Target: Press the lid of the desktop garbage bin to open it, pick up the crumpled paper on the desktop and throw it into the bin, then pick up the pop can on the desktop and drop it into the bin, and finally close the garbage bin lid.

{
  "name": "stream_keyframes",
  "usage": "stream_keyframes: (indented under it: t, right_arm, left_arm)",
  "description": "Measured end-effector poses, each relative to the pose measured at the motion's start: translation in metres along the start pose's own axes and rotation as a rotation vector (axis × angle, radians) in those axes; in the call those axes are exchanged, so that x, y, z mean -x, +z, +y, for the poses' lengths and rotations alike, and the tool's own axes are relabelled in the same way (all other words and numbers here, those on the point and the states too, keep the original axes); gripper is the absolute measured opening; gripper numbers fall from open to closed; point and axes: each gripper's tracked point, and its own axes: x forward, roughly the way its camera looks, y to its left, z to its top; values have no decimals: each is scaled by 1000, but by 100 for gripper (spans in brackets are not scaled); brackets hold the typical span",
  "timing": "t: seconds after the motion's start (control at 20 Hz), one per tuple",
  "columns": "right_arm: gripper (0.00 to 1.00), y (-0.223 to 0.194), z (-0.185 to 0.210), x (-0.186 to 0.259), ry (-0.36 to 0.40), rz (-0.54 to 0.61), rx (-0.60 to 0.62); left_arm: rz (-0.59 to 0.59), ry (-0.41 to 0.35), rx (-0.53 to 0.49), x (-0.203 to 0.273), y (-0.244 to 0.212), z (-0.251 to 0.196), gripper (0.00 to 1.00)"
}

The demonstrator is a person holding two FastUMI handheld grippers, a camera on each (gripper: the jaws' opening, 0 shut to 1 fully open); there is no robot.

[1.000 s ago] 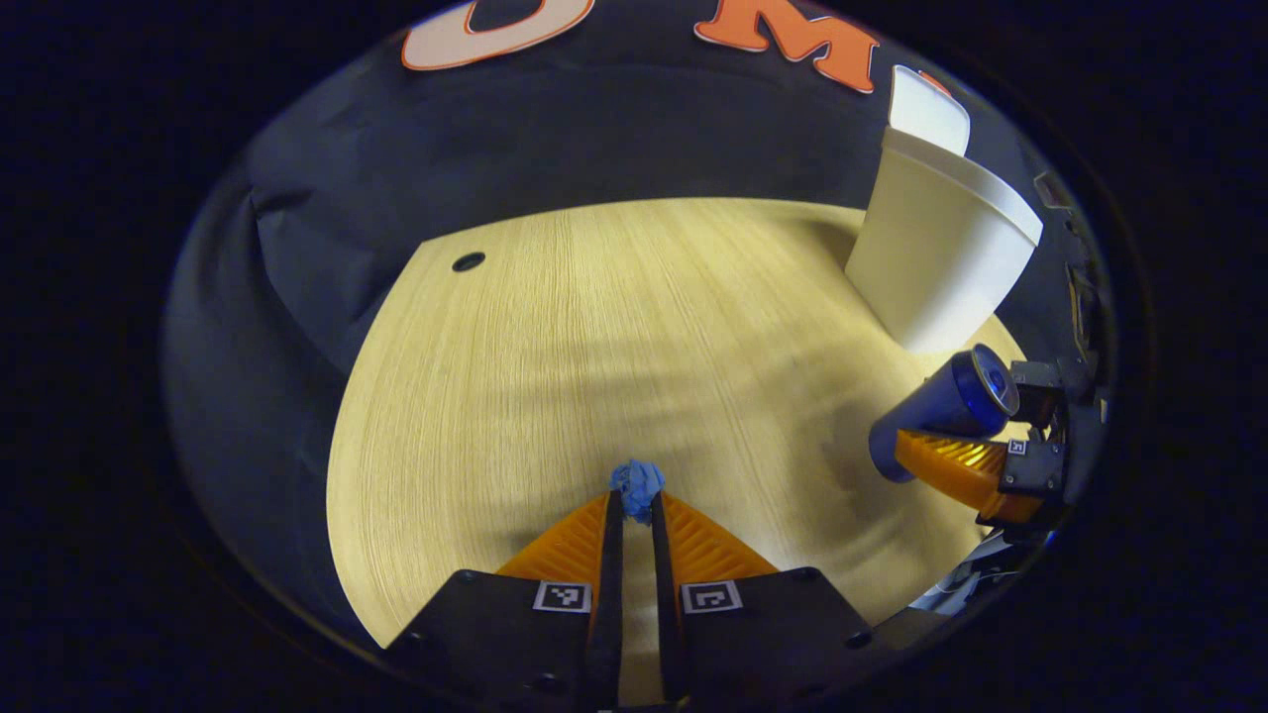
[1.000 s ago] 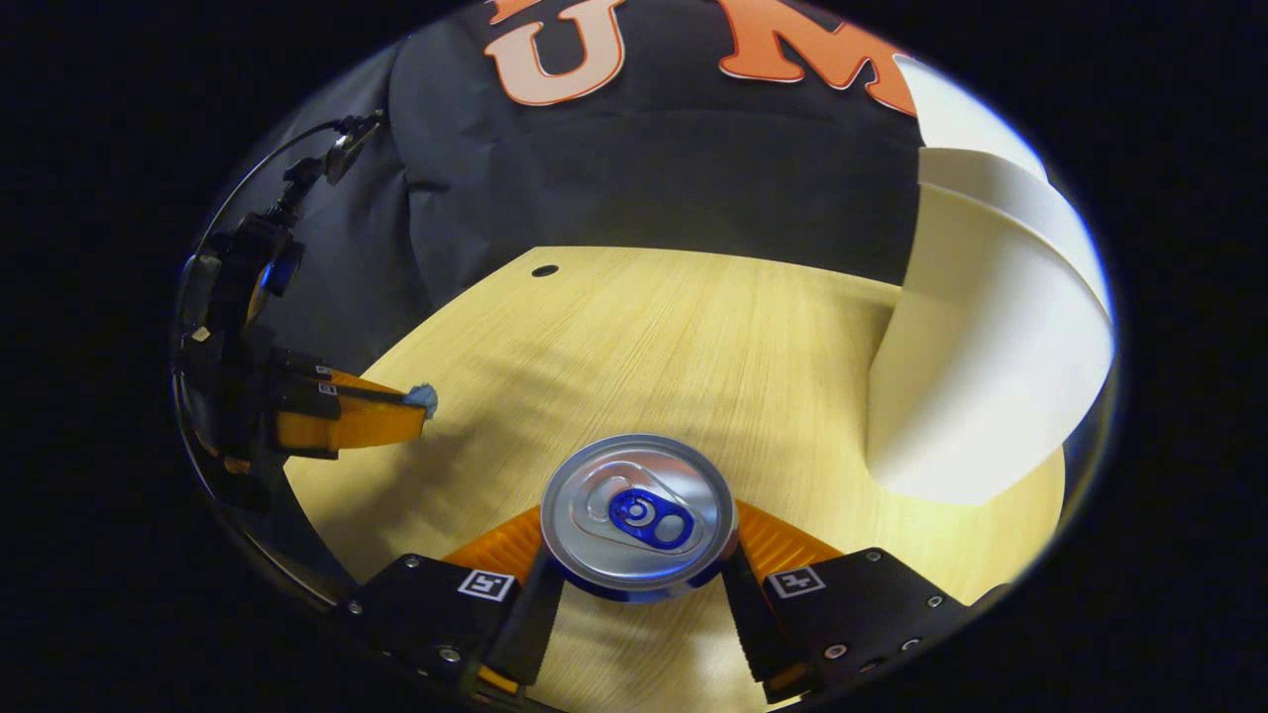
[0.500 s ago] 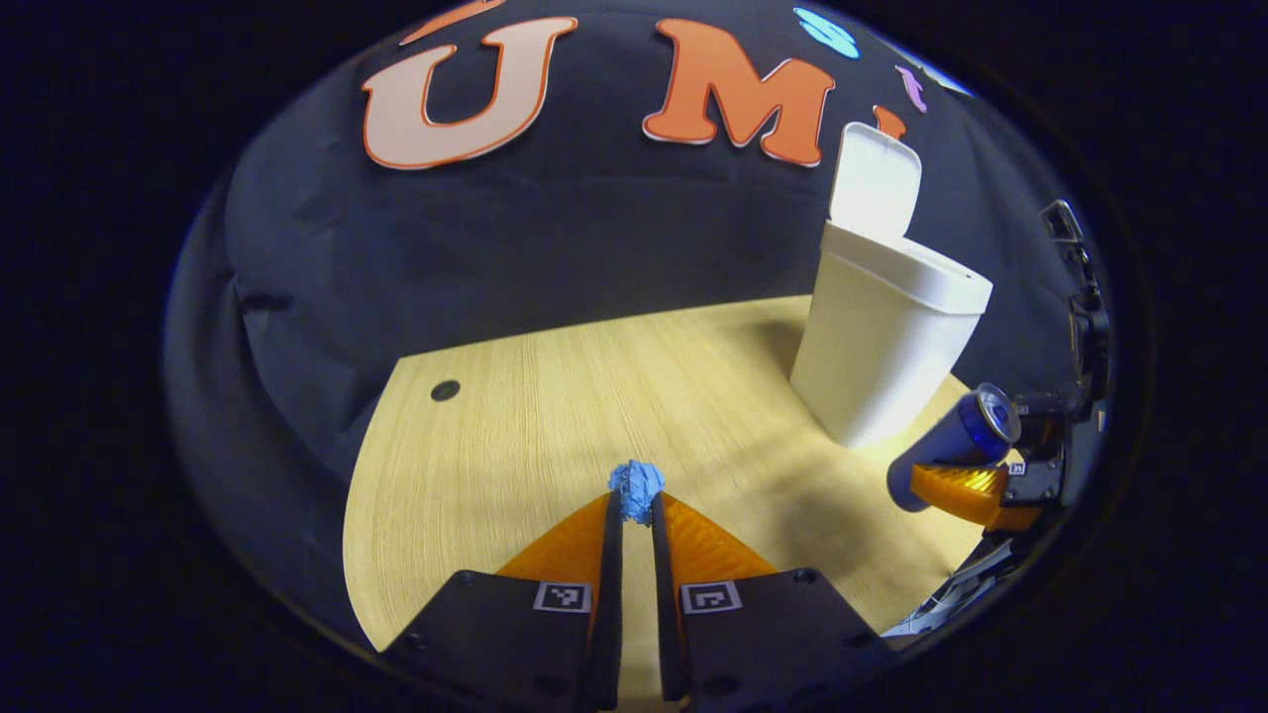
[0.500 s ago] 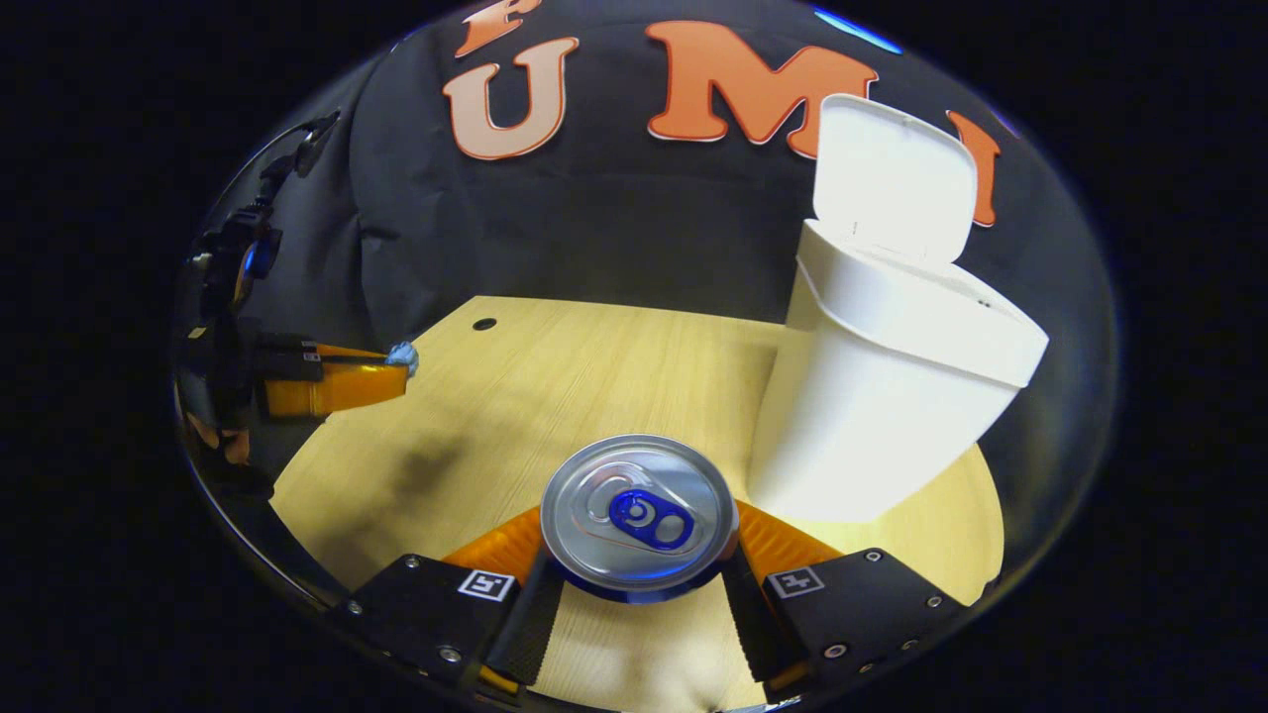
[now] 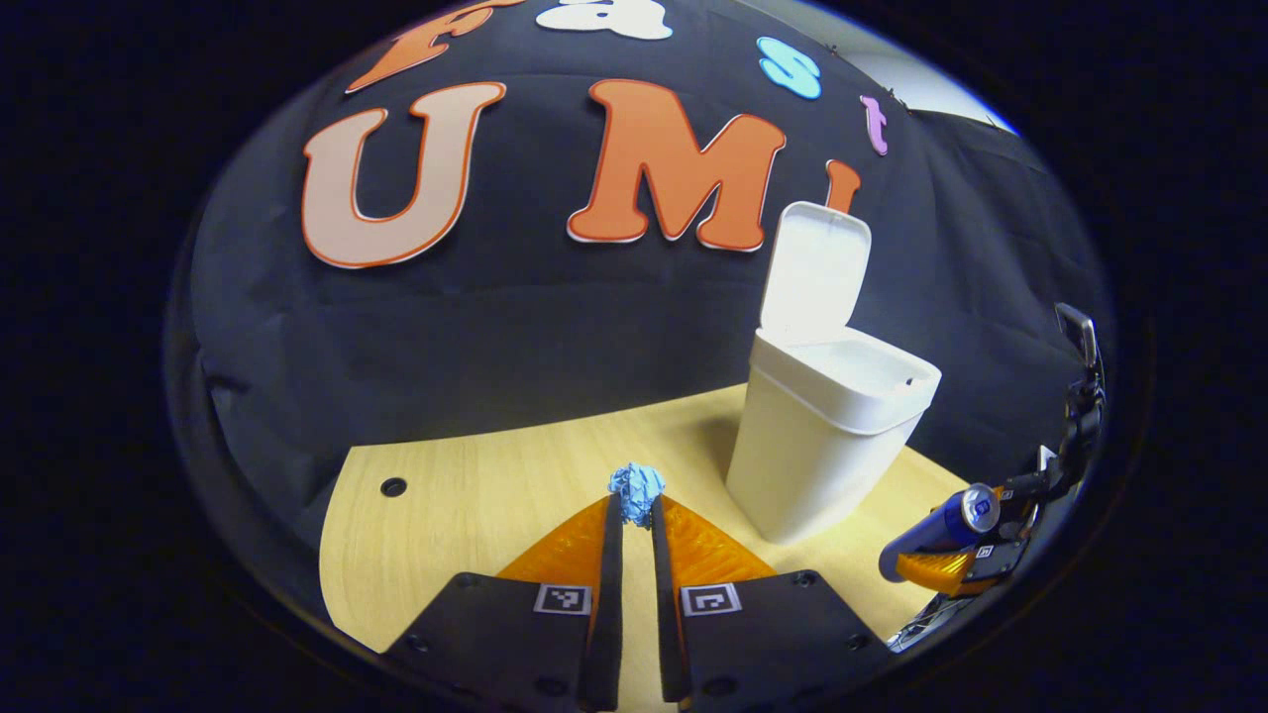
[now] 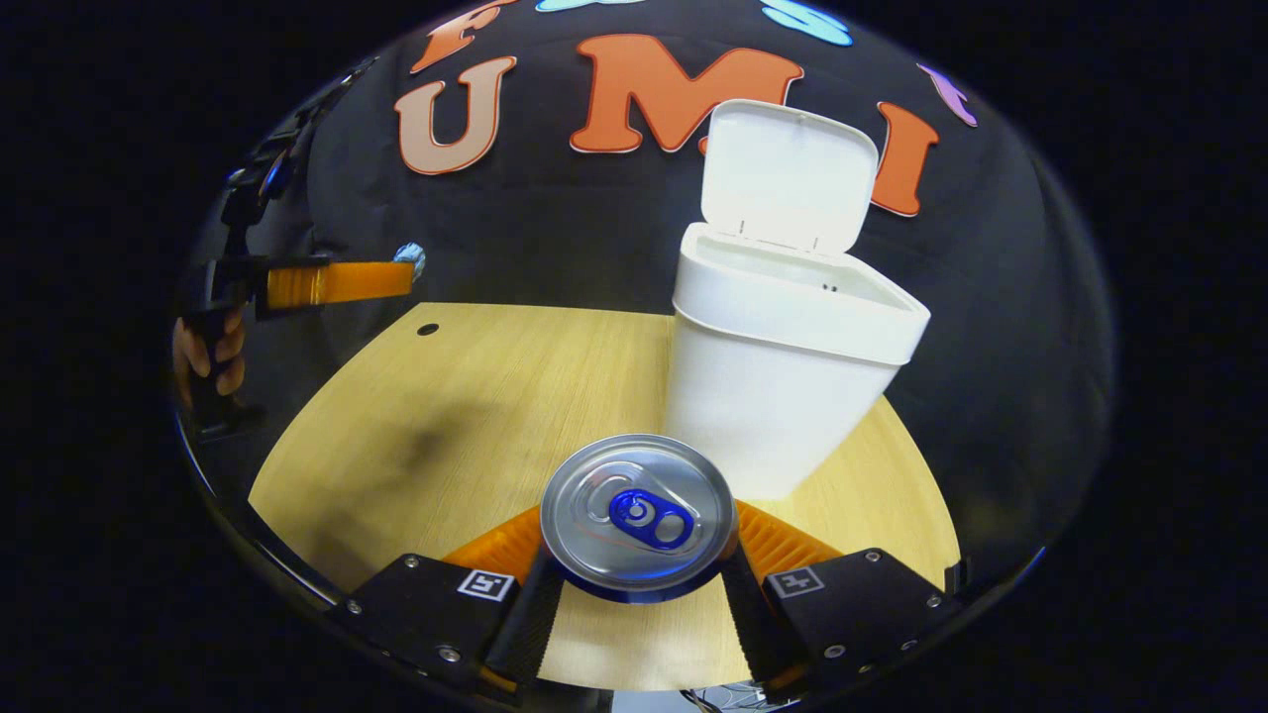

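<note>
The left tool [image 5: 634, 515] is pinching the small blue crumpled paper ball [image 5: 636, 490] above the pale wooden worktop [image 5: 475, 515], whose near-left stretch is lying bare. The right tool [image 6: 636, 564] is clamping the blue aluminium pop can [image 6: 639, 517], its long axis running along the fingers and its top facing the camera. The white plastic bin [image 6: 783, 386] is standing toward the worktop's far right edge, its flip lid [image 6: 788, 173] raised upright.

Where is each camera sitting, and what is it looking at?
Left gripper view: rides on the left gripper, looking along its fingers, shut on the blue crumpled paper, toward the bin with its lid up.
Right gripper view: rides on the right gripper, looking over the pop can it holds, toward the bin; a hand holds the other gripper at far left.
Both share the bin, the wooden table, the paper, the can and both grippers.
</note>
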Motion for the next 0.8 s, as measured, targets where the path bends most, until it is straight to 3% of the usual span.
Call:
stream_keyframes:
  t: [0.1, 0.15, 0.25, 0.3, 0.5, 0.55, 0.6, 0.8]
  right_arm:
    - [73, -3, -16, 5, -11, 2, -8]
    - [78, -4, -24, 6, -17, 0, -12]
    - [73, -4, -38, 12, -28, -9, -22]
    - [78, -2, -46, 14, -30, -15, -27]
    - [78, -4, -72, 17, -56, -26, -35]
    - [73, -5, -78, 19, -58, -27, -45]
    - [78, -5, -83, 21, -63, -30, -53]
    - [78, -11, -105, 27, -77, -36, -75]
  left_arm:
    - [-30, -18, 4, -5, 6, -6, 19]
    - [-46, -27, 8, -7, 11, -10, 19]
    - [-75, -46, 6, -13, 19, -18, 19]
    - [-89, -56, -2, -14, 23, -21, 19]
    - [-157, -110, -18, -23, 40, -39, 19]
    - [-173, -123, -26, -25, 45, -45, 19]
    - [-186, -133, -33, -28, 49, -49, 19]
    - [-207, -171, -49, -34, 56, -63, 19]
